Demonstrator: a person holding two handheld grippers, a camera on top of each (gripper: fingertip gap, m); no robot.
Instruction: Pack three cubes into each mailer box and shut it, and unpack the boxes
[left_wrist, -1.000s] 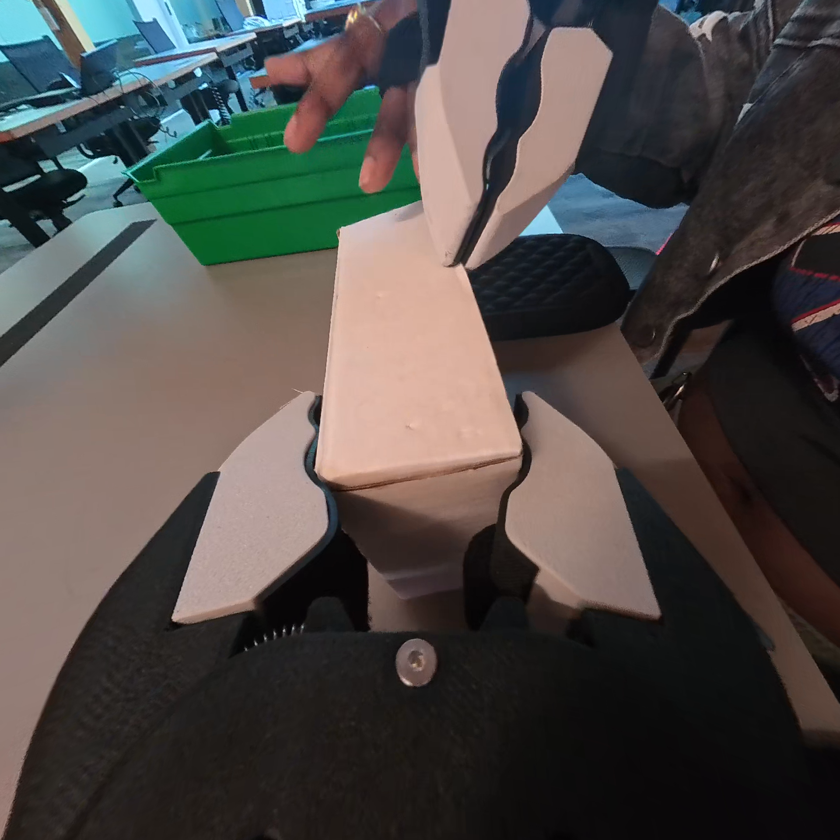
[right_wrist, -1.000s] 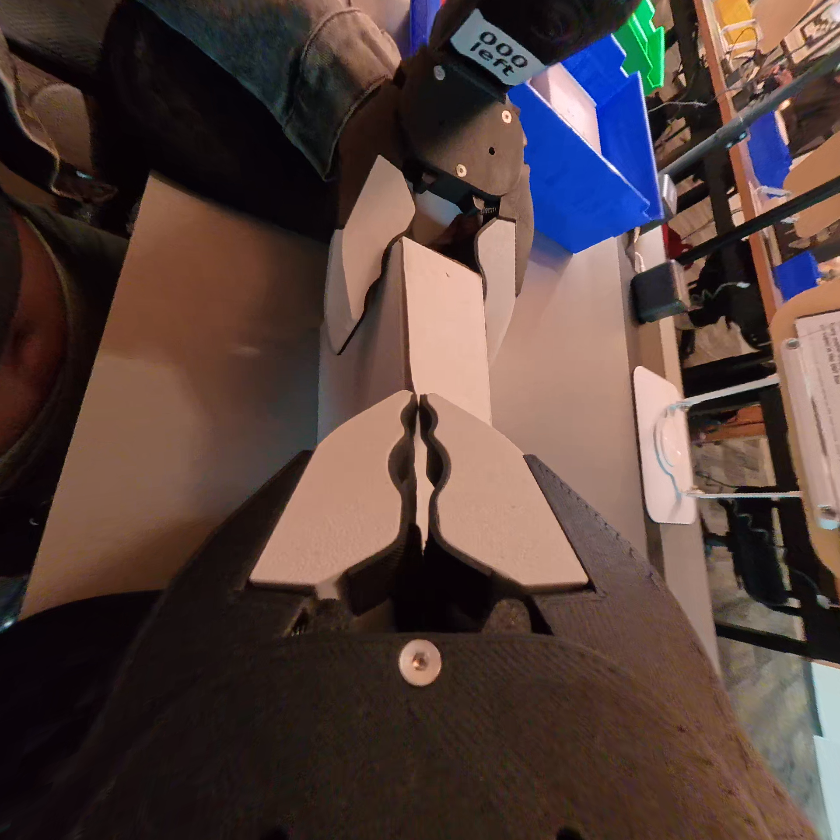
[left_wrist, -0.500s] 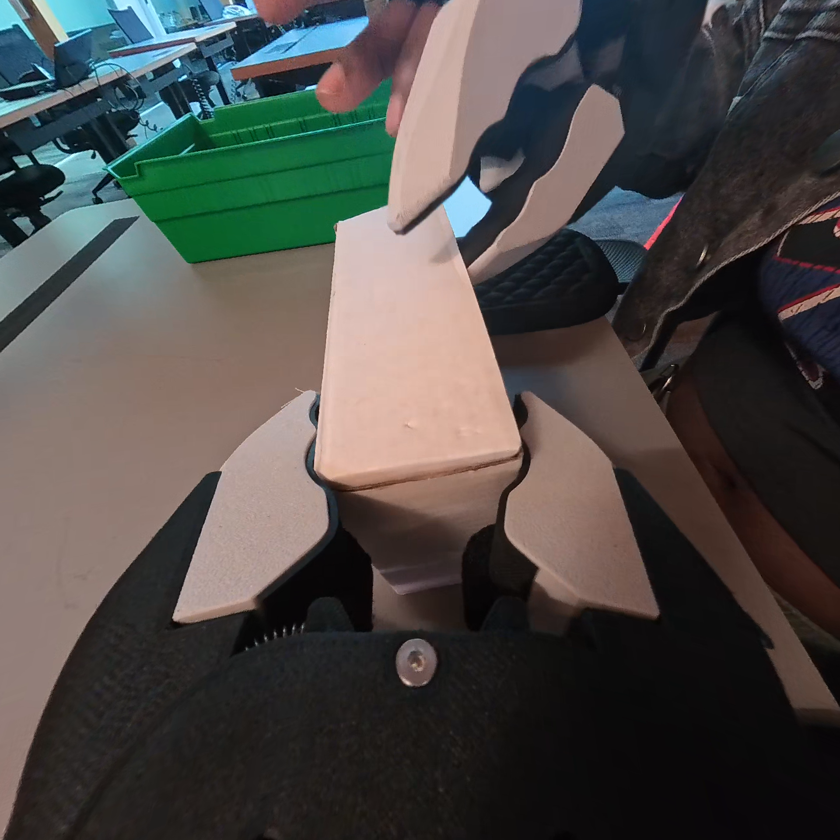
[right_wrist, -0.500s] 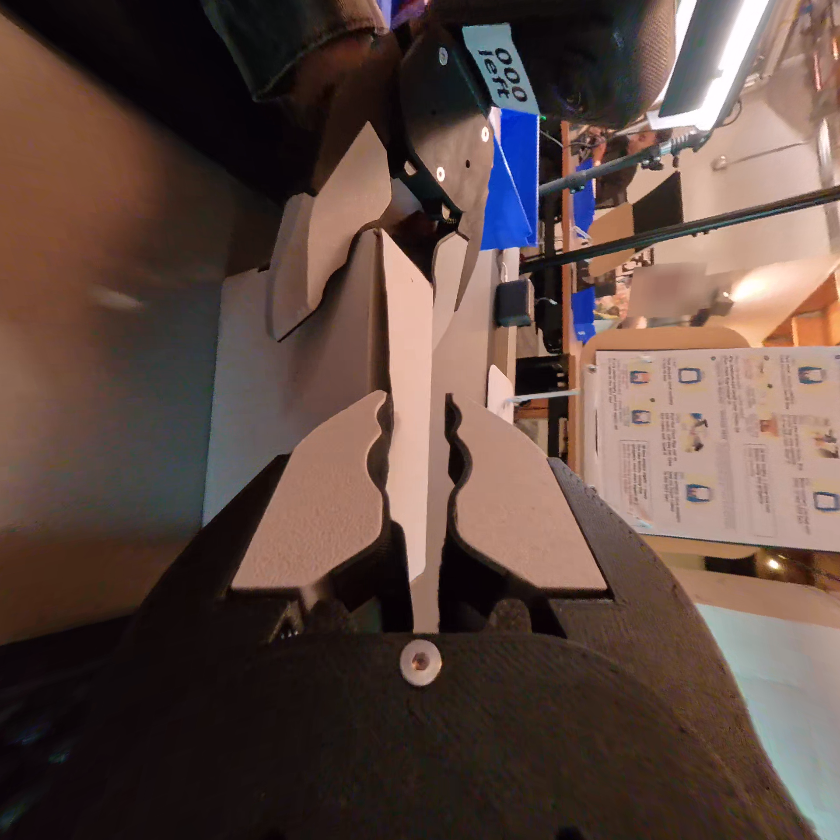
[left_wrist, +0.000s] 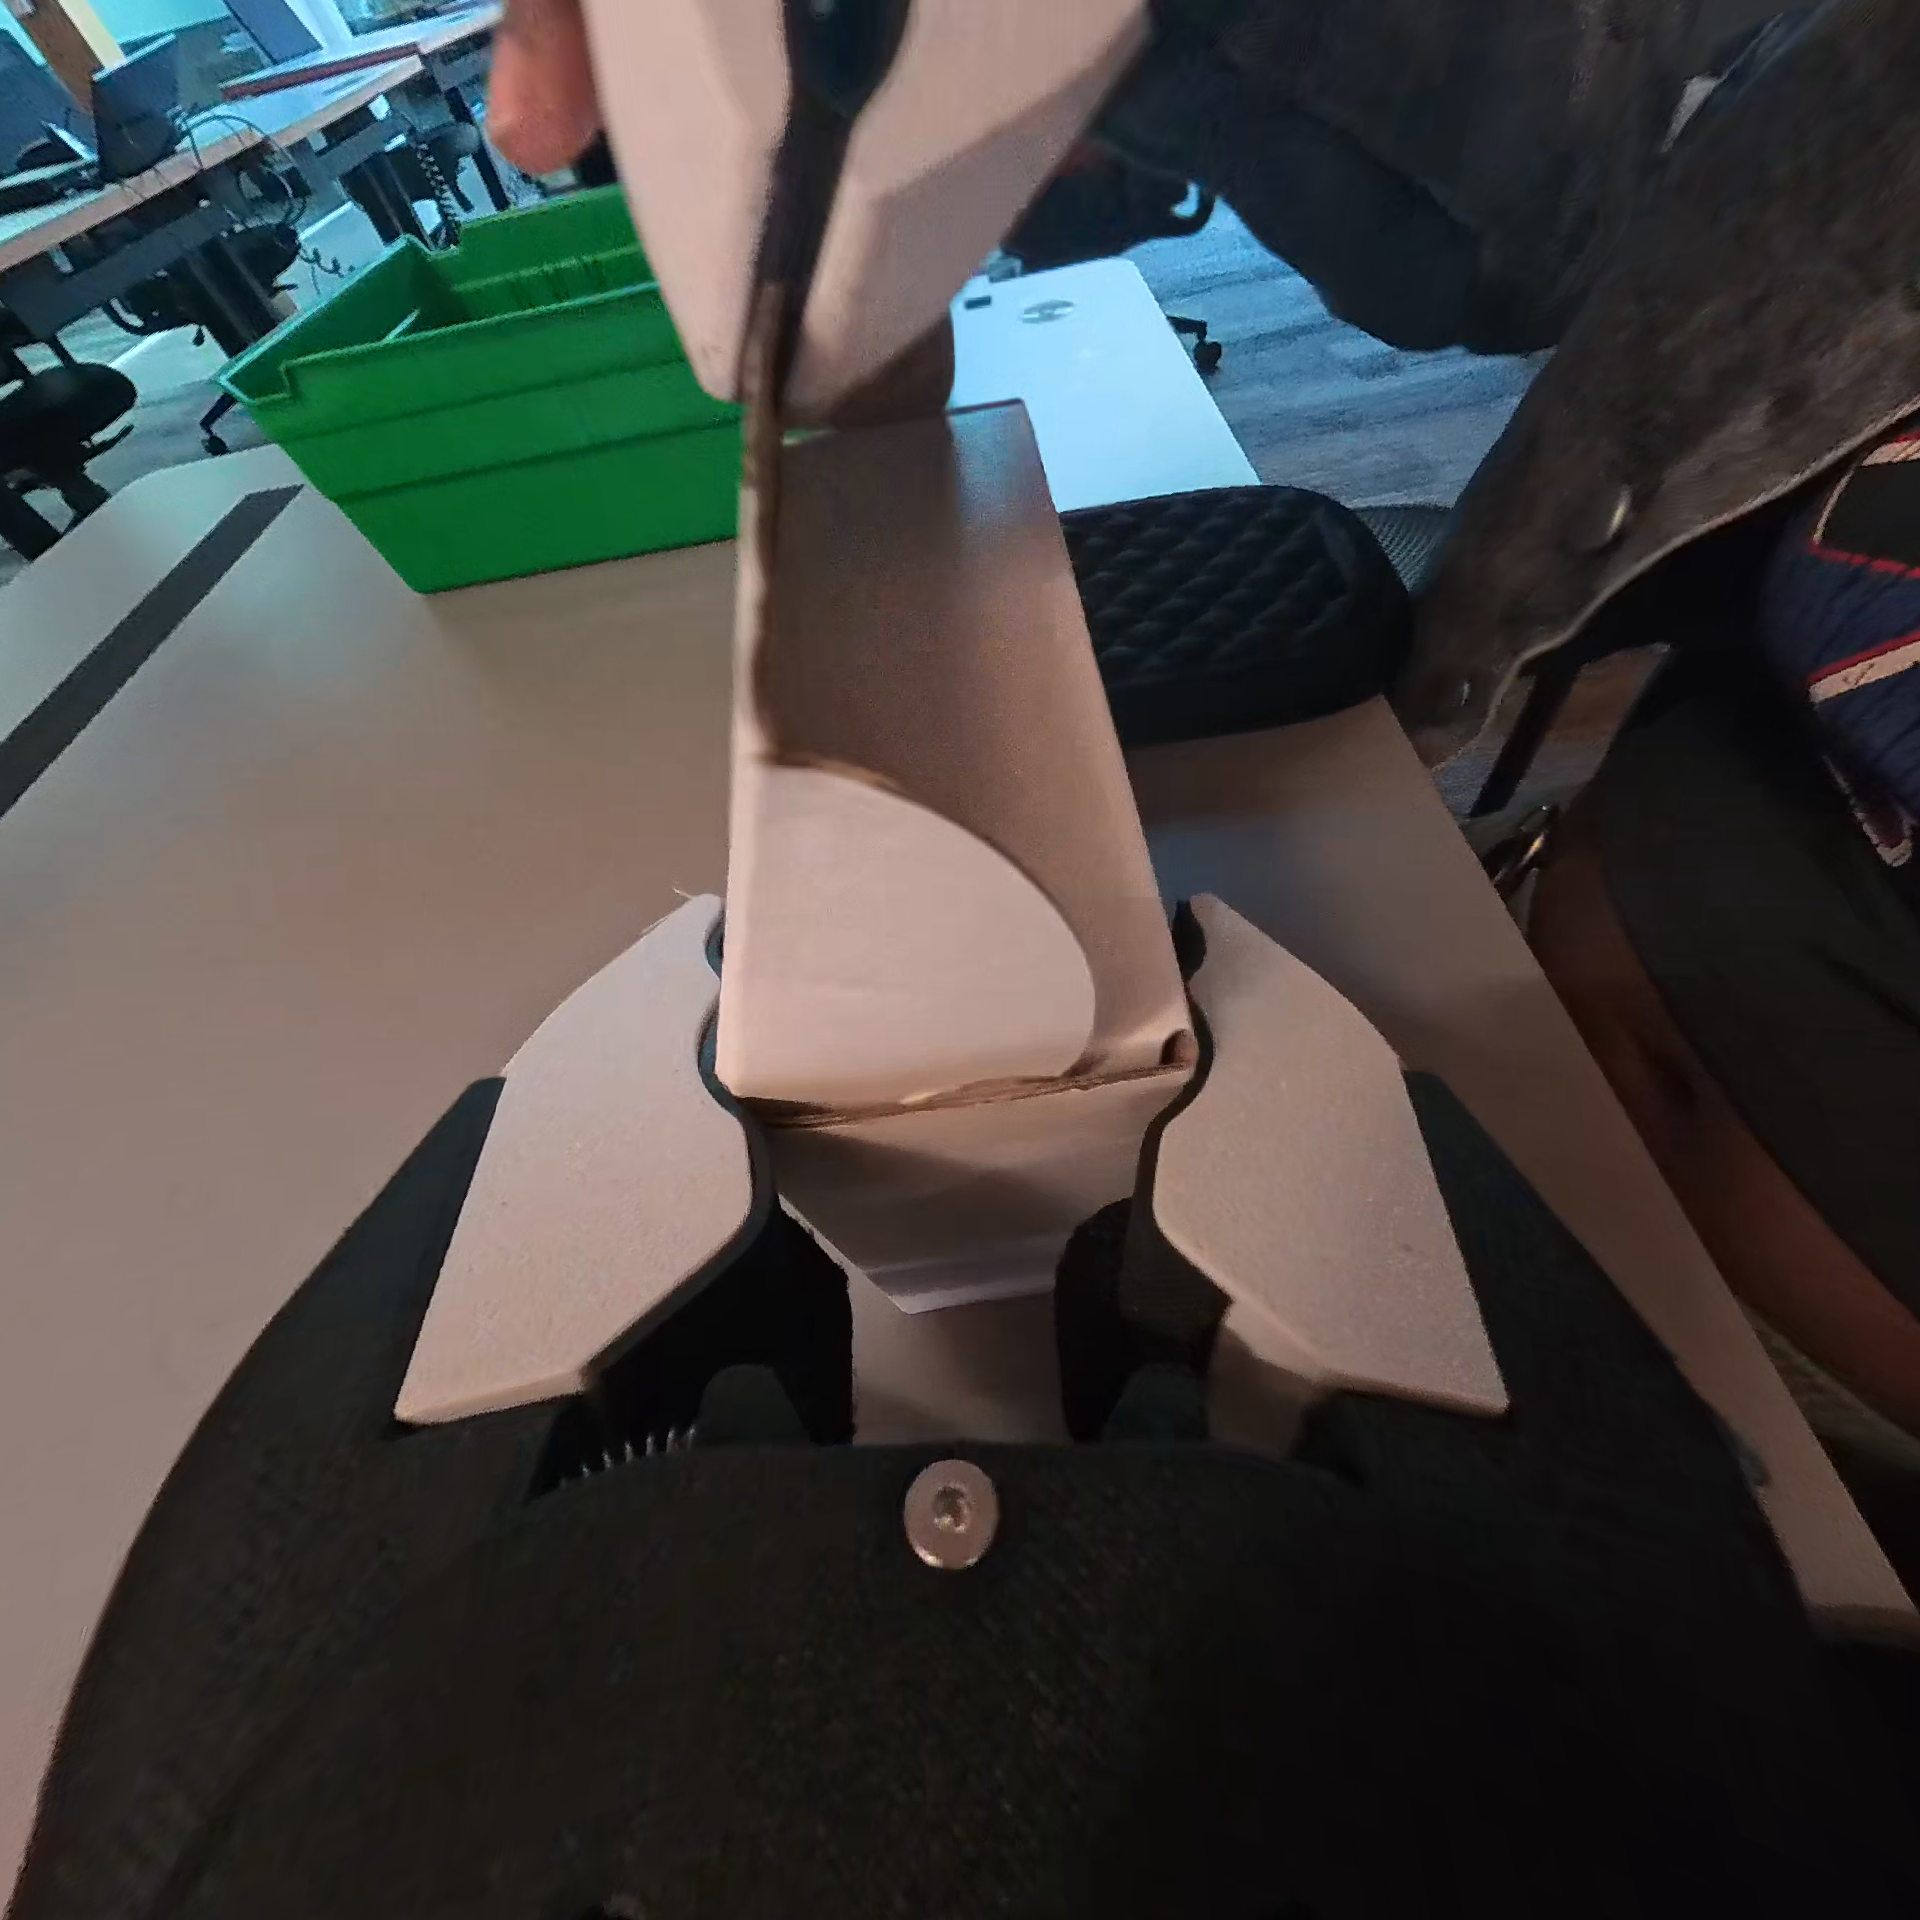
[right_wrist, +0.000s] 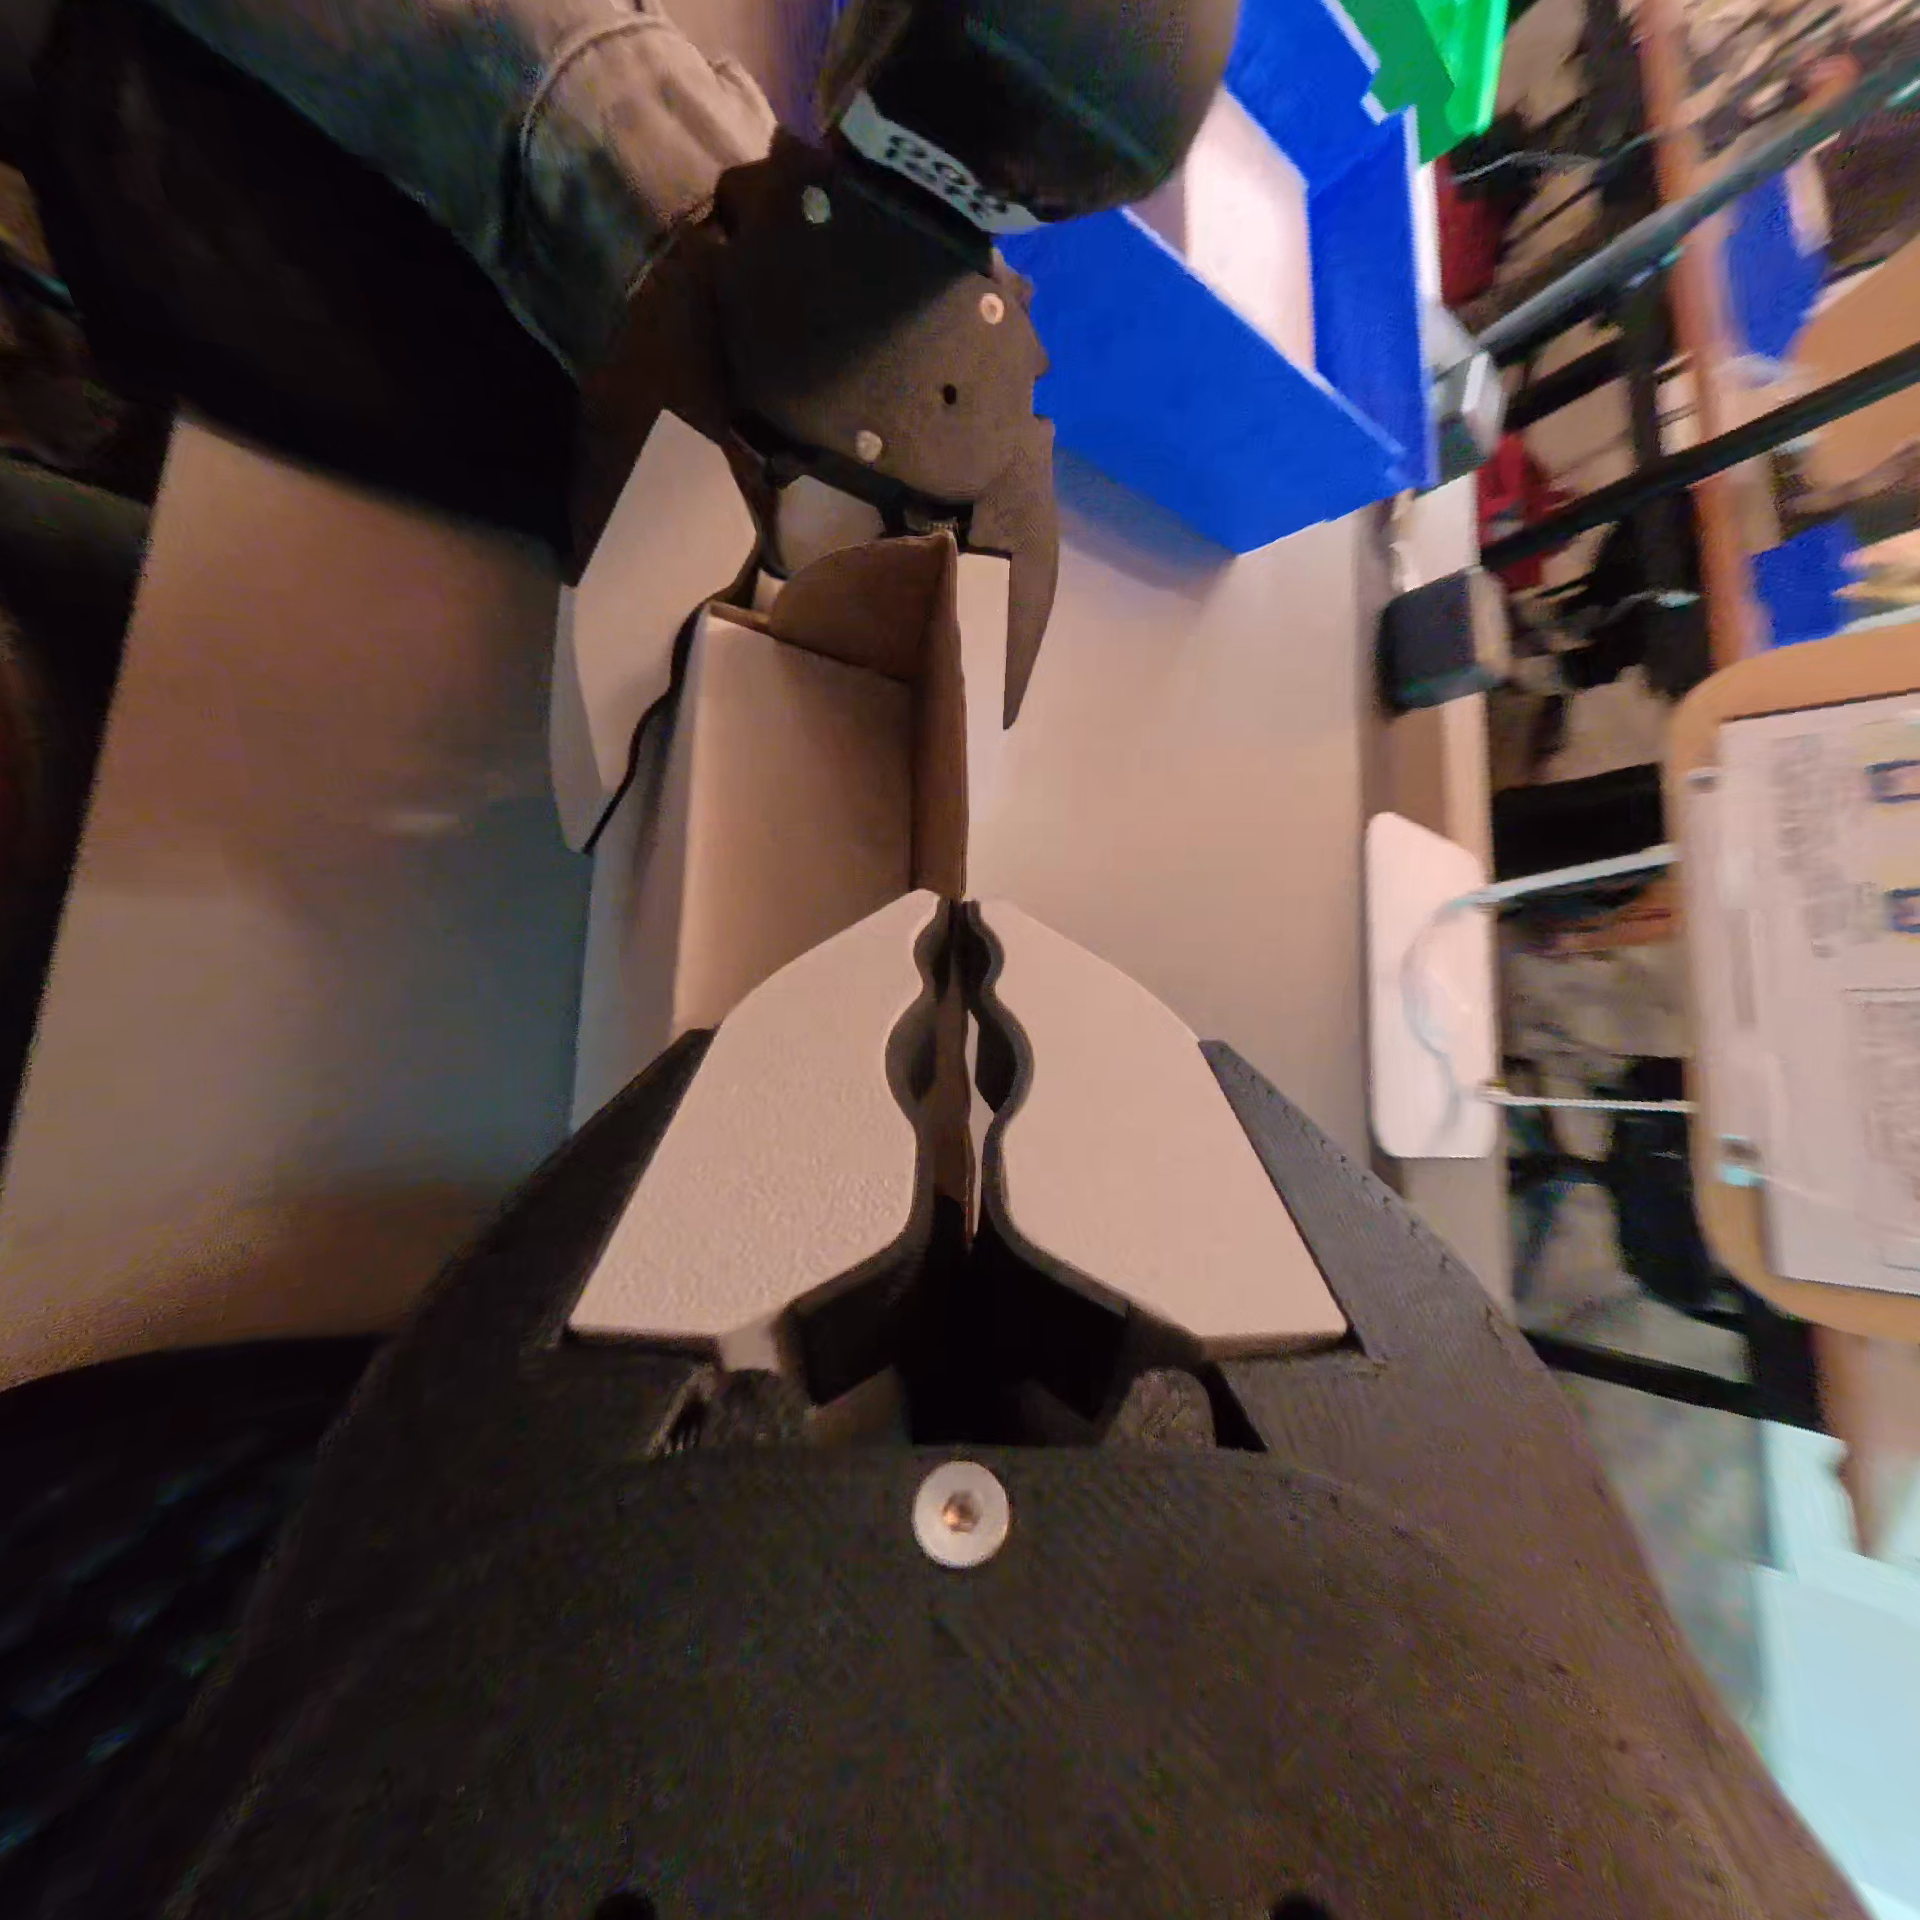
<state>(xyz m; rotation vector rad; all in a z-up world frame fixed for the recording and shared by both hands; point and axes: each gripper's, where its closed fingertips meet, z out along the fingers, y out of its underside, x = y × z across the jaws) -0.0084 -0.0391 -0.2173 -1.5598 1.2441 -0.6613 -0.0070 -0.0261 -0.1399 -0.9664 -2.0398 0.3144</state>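
Note:
A white mailer box (left_wrist: 966, 1153) stands on the grey table (left_wrist: 312, 831). My left gripper (left_wrist: 951, 925) is shut on its near end, one finger on each side. The lid (left_wrist: 935, 644) is raised and shows its brown inner face and a rounded white side flap (left_wrist: 914, 935). My right gripper (left_wrist: 774, 405) comes from above and is shut on the lid's far edge. In the right wrist view the right gripper (right_wrist: 951, 904) pinches the brown lid (right_wrist: 935, 748) edge-on, with the box (right_wrist: 790, 810) and the left gripper (right_wrist: 805, 686) beyond. No cubes show.
A green bin (left_wrist: 499, 416) stands at the far left of the table. A blue bin (right_wrist: 1195, 395) stands beyond the left gripper. A black padded chair part (left_wrist: 1216, 603) and a seated person (left_wrist: 1714, 520) are along the table's right edge.
The lid lay shut a second ago. My right gripper opened over its far edge, closed on it, and has lifted it. My left gripper has kept its hold.

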